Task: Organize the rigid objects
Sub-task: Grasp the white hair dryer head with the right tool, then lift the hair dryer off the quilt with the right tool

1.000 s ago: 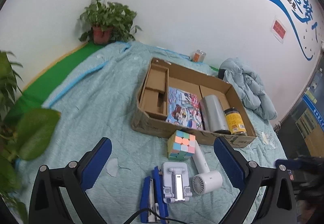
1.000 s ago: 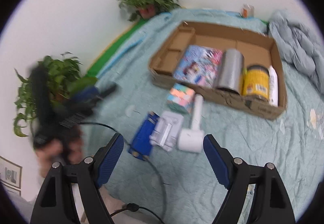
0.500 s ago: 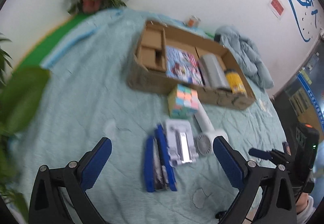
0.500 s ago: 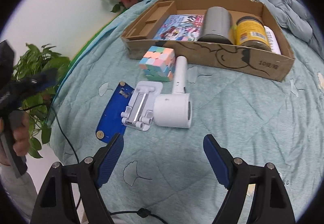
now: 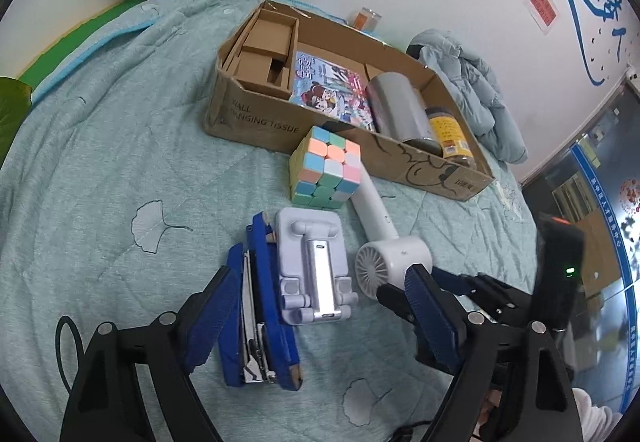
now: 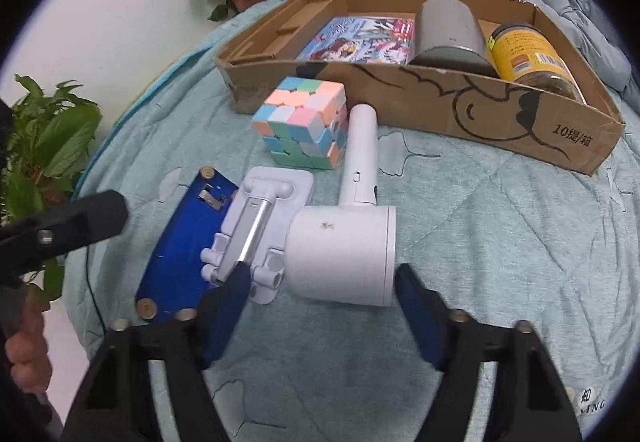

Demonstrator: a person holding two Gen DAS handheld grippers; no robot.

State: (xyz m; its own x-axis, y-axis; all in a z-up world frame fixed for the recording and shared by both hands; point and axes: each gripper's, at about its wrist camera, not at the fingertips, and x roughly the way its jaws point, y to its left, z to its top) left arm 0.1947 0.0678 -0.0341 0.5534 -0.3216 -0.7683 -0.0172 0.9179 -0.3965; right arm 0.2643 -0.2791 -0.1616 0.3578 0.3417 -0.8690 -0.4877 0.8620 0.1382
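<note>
- Both grippers have dropped toward the quilt (image 5: 100, 170) over the last second, and the loose items now fill each wrist view.
- The right gripper (image 6: 320, 306) has just been narrowing its jaws; they straddle the drum of the white hair dryer (image 6: 344, 254) at 12 o'clock, pads close beside it but not visibly pressing.
- The left gripper (image 5: 316, 318) has also just been closing a little; its fingers are spread, with the blue stapler (image 5: 260, 306) and the pale phone stand (image 5: 312, 266) between them, neither pinched.
- My reading: two pickups are about to start, headed for the cardboard box (image 5: 256, 122) at 12 o'clock, which already holds a book, a grey cylinder and a jar.
- The pastel cube (image 5: 326, 166) sits against the box front, touching the dryer handle.
- The stapler's near end hides behind the left finger, and the stand overlaps it; the right gripper's left pad covers the stand's corner, so contact there is unclear.
</note>
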